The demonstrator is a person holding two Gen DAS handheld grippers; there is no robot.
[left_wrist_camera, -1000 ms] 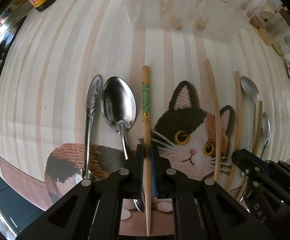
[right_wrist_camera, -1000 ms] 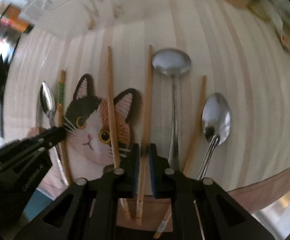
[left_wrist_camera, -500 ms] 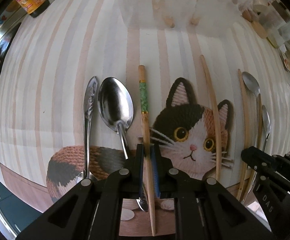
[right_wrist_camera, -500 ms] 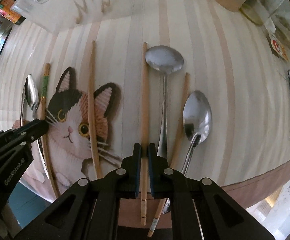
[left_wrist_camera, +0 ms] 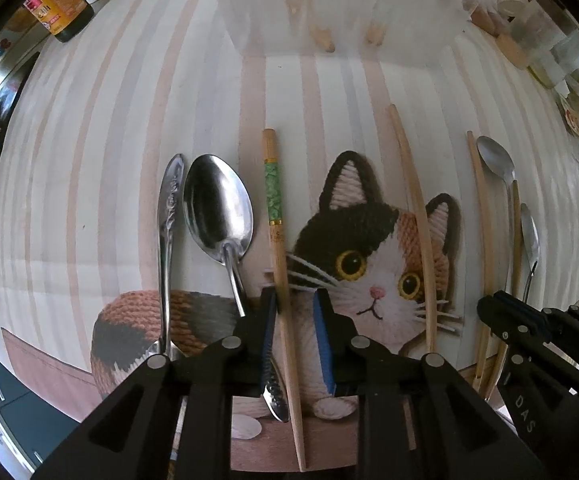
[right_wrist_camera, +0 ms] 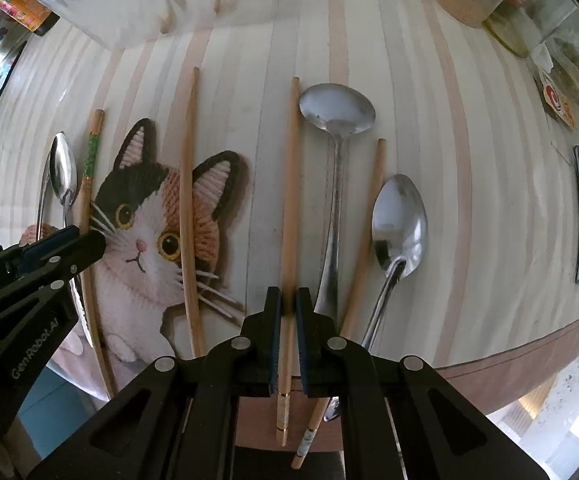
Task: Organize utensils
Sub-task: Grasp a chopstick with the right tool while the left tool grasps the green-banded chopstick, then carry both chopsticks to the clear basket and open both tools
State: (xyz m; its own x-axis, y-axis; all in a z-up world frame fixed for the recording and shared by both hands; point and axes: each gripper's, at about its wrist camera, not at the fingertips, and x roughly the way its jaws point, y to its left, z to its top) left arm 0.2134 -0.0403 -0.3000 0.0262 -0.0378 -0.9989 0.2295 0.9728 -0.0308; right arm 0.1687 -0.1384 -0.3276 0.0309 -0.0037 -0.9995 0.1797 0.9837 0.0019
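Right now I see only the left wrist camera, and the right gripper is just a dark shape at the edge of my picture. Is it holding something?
Observer: Yes. In the right wrist view, the right gripper is closed on a plain wooden chopstick, with a pad against each side.
Operator: Is any other utensil close enough to catch when it lifts?
Observer: Possibly. The handle of a long spoon runs close along the gripper's right side, though it is apart from the chopstick.
Operator: Is there anything else near it?
Observer: A second chopstick lies just past that spoon. Its near end, which the gripper hides from you, has a pale patterned band.
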